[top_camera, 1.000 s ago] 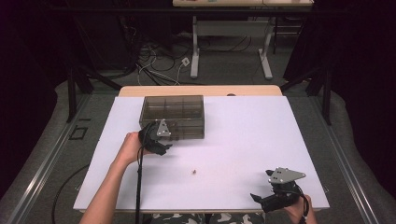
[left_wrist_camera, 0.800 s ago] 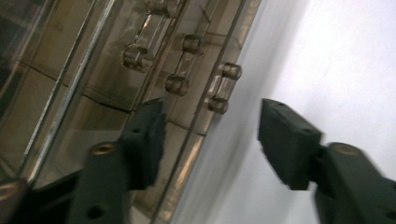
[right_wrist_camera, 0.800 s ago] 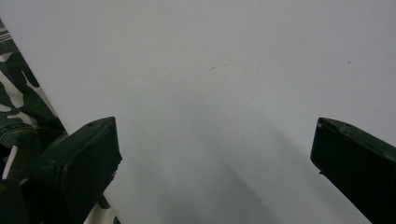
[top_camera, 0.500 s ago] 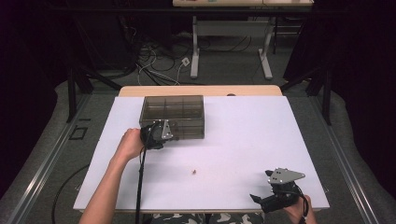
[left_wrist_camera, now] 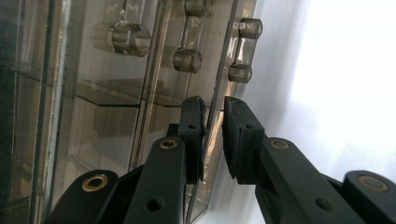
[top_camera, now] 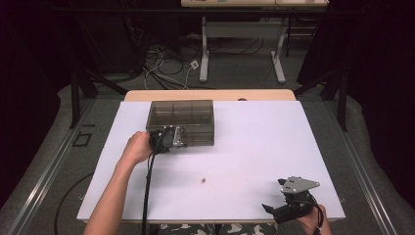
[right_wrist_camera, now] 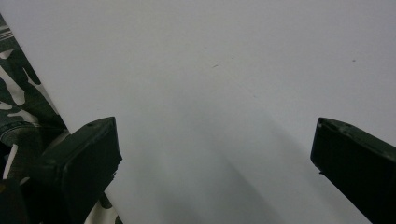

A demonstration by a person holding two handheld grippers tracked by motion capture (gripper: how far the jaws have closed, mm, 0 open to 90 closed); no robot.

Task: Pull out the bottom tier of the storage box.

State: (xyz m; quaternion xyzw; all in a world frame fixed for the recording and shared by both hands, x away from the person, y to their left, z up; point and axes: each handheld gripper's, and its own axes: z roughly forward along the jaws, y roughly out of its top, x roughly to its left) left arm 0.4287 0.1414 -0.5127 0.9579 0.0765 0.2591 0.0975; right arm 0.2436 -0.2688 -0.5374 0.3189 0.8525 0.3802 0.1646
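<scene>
Left gripper (left_wrist_camera: 212, 135) slid up to the plastic box (top_camera: 182, 117), jaws just closing, now pinching its front panel; next, probably pull.

High view sat above the person's edge of the tabletop (top_camera: 254, 147), facing forward and down, far enough back to catch the whole white surface plus floor and cables beyond. Left gripper view rode on the left claw (left_wrist_camera: 214, 135), looking along its jaws, very close to the smoky clear box (left_wrist_camera: 116, 93); same box (top_camera: 182, 121) sat left of centre in high view, with that claw (top_camera: 169, 139) at its front. Right gripper view rode on the right claw (right_wrist_camera: 210, 154), aimed low across bare white tabletop (right_wrist_camera: 224, 70) near the front edge; high view showed that claw (top_camera: 288, 208) at the front right.
</scene>
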